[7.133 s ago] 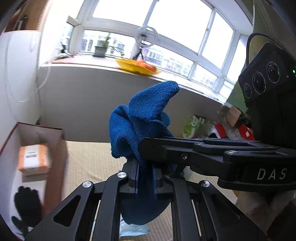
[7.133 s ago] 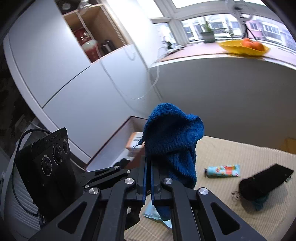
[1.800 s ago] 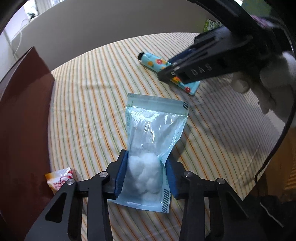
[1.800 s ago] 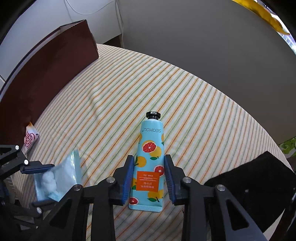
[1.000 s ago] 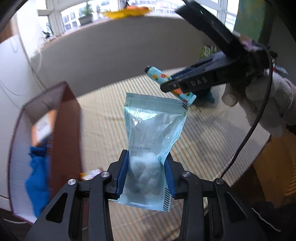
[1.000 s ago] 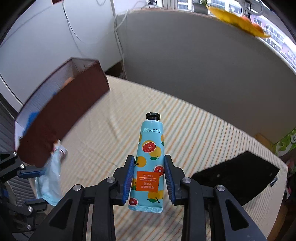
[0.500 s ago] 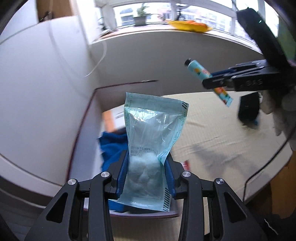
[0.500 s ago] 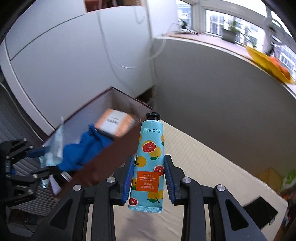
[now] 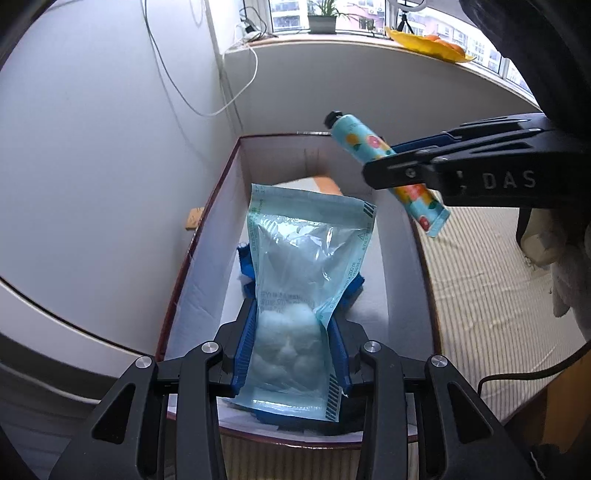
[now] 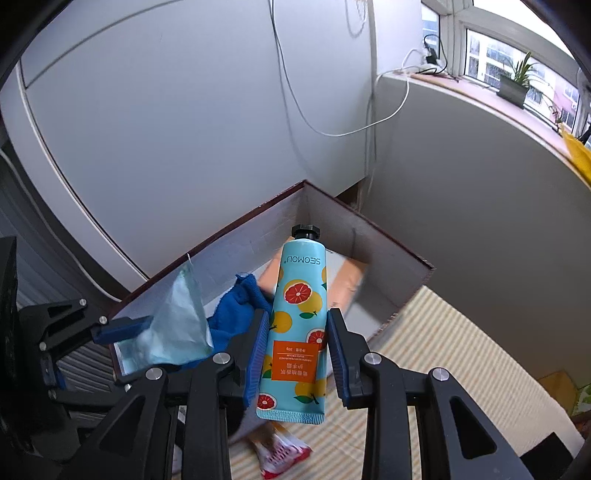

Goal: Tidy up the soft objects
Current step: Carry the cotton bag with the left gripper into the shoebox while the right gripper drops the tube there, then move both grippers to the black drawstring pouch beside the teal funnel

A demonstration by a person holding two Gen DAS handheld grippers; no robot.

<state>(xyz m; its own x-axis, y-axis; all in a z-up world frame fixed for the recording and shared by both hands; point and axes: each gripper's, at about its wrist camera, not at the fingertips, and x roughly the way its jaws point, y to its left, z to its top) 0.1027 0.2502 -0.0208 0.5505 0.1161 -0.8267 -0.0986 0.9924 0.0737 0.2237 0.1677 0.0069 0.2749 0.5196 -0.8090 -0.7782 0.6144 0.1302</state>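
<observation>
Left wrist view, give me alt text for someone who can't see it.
The left gripper holds a clear bag of cotton balls above an open box containing a blue cloth. At right, the right gripper holds a fruit-patterned tube.

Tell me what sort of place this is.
Probably a room in a flat: a windowsill with a potted plant, white cabinet fronts, and a table under a striped cloth beside a storage box.

We were in a home: a potted plant [image 9: 324,16] stood on the windowsill [image 9: 369,38] facing apartment blocks, with white cupboard doors [image 10: 166,110] and a striped cloth [image 9: 491,280].
</observation>
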